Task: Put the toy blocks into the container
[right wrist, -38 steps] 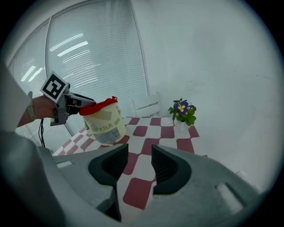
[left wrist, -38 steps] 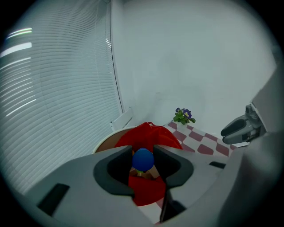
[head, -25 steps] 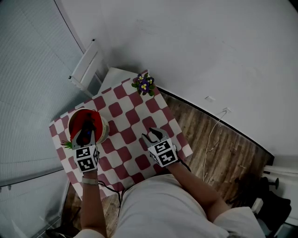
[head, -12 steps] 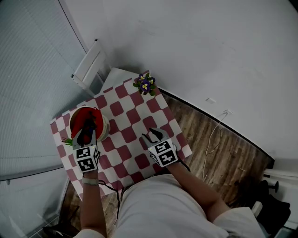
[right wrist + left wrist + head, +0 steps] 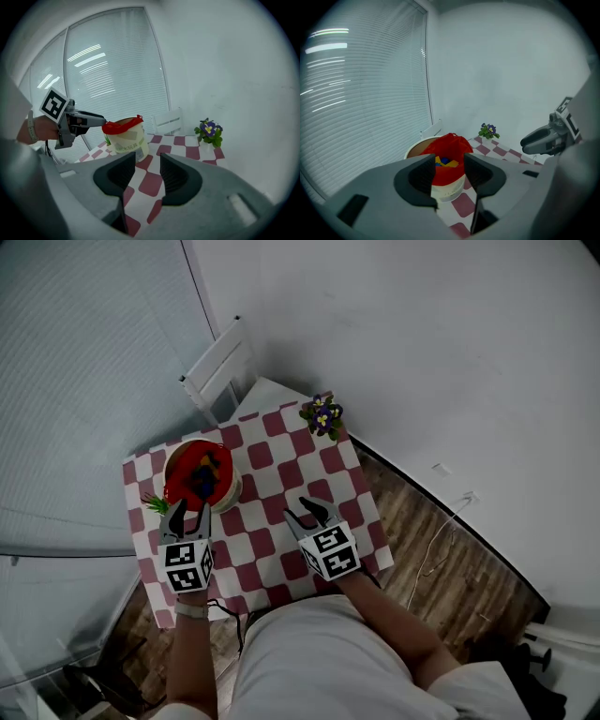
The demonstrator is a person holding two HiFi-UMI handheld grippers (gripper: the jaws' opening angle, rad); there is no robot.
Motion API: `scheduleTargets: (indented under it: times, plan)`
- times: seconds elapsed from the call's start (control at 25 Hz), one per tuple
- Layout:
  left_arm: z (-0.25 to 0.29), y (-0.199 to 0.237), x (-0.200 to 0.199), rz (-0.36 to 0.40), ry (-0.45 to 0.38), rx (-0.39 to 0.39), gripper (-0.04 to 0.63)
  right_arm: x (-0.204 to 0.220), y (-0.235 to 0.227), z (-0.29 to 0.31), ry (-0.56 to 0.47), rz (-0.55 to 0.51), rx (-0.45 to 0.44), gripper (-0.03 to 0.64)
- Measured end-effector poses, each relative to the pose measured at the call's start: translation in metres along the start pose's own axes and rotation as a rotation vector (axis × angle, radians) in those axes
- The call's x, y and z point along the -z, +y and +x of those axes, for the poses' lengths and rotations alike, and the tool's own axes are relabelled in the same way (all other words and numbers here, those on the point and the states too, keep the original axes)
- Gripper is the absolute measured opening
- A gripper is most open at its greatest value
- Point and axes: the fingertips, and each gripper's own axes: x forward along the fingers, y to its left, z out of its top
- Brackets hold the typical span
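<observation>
The toy blocks lie inside the container, a white bucket with a red liner, which stands at the left side of the checkered table. On the cloth itself I see no loose block, so the task seems to be about finished.

The left gripper is just near of the container. Its jaws have just been opening; they are a little apart and nothing is between them. The right gripper is over the near right part of the table, well apart from the container, with its jaws apart and empty too.

The risk I see is at the left gripper. Its tips are close to the rim, so a careless move to the far side could catch the red liner or push the bucket. The bucket is not far from the left edge of the table and could tip there, spilling the blocks.

The left gripper view looks into the bucket and shows yellow and blue pieces. The right gripper view shows only the outer wall and the red rim, with the left gripper's tip beside it. Only the head view shows the whole cloth, with the flower pot at the far corner.
</observation>
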Motion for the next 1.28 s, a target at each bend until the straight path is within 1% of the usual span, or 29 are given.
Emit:
scheduleTargets:
  times: [0.28,0.48,0.64,0.8,0.92,1.08,1.28]
  plan:
    - [-0.048,0.007,-0.002,-0.077,-0.092,-0.038,0.173,-0.041,0.052,0.004,-0.063,-0.079,-0.151,0.167]
    - [-0.081,0.011,-0.001,-0.133,-0.154,-0.042,0.173,-0.074,0.089,0.003,-0.127,-0.128,-0.27,0.166]
    - [-0.108,0.022,-0.003,-0.176,-0.222,-0.078,0.173,-0.103,0.116,-0.004,-0.19,-0.159,-0.355,0.166]
    - [-0.138,0.031,-0.01,-0.202,-0.292,-0.122,0.173,-0.127,0.143,-0.014,-0.238,-0.194,-0.434,0.166]
    - [-0.156,0.035,-0.014,-0.229,-0.331,-0.141,0.173,-0.139,0.164,-0.021,-0.26,-0.223,-0.491,0.167]
    - [-0.174,0.035,-0.018,-0.273,-0.372,-0.126,0.173,-0.148,0.187,-0.029,-0.279,-0.254,-0.556,0.167]
    - [-0.194,0.034,-0.019,-0.291,-0.404,-0.136,0.173,-0.152,0.209,-0.034,-0.281,-0.275,-0.616,0.167]
